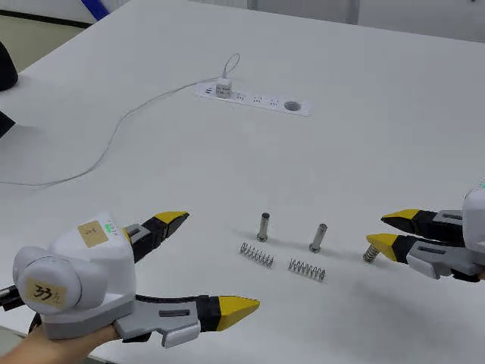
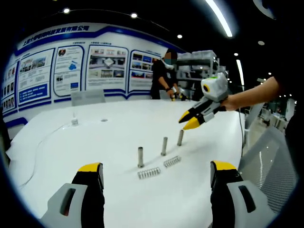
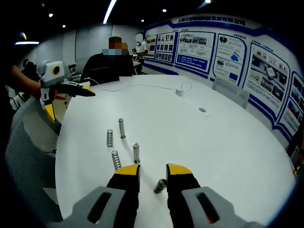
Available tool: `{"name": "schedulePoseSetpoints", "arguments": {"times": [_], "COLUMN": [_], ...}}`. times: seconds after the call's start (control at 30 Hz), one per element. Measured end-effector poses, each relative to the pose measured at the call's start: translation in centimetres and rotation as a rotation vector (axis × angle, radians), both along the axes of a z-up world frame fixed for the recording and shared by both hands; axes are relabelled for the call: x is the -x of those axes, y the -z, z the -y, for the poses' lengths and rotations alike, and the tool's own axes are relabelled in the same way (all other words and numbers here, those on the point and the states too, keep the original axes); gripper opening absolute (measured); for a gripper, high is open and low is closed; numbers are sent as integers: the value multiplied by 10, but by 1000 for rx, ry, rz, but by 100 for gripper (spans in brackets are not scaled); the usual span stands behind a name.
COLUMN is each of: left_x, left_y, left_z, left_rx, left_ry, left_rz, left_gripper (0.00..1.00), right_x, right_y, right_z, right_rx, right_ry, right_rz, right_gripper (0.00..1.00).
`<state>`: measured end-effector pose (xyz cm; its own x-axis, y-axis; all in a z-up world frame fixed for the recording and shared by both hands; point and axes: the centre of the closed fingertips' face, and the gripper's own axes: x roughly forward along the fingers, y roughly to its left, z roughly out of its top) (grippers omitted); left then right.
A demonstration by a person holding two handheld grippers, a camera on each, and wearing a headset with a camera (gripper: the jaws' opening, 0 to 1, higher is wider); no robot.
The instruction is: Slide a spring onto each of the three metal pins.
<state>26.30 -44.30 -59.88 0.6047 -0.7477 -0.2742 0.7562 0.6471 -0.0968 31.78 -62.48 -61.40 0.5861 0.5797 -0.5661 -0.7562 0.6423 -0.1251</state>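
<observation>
Pin [image 3: 160, 185] between right tongs [image 3: 153, 172], left tongs [image 1: 212, 261] agape

The left gripper [image 1: 216, 262], held low at the lower left of the head view by a hand [image 1: 57, 347] visible beneath its white body, points forward and to the right with its yellow-tipped jaws spread wide. Opposite it, the right gripper [image 1: 379, 230] reaches in from the right edge, pointing left and held low, its jaws drawn near each other with a narrow gap between the tips. In the left gripper view, a bare forearm [image 2: 254, 90] stretches in from the right behind that gripper.
</observation>
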Motion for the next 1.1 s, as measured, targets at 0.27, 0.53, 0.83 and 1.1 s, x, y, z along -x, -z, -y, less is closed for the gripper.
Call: {"name": "schedulePoseSetpoints", "arguments": {"times": [0.27, 0.53, 0.83, 1.1], "left_x": [0, -3, -6, -8], "left_y": [2, 4, 5, 9], "left_z": [0, -4, -9, -12], "left_rx": [-12, -7, -7, -18], "left_ry": [0, -16, -49, -61], "left_rz": [-3, -13, -22, -34], "left_gripper": [94, 94, 94, 93], "right_x": [16, 22, 20, 21], "right_y": [27, 58, 77, 86], "right_z": [-30, -55, -63, -60], "right_rx": [16, 28, 30, 33], "right_ry": [-93, -146, -174, -175], "right_rz": [-56, -132, -168, -188], "right_gripper": [22, 21, 20, 17]}}
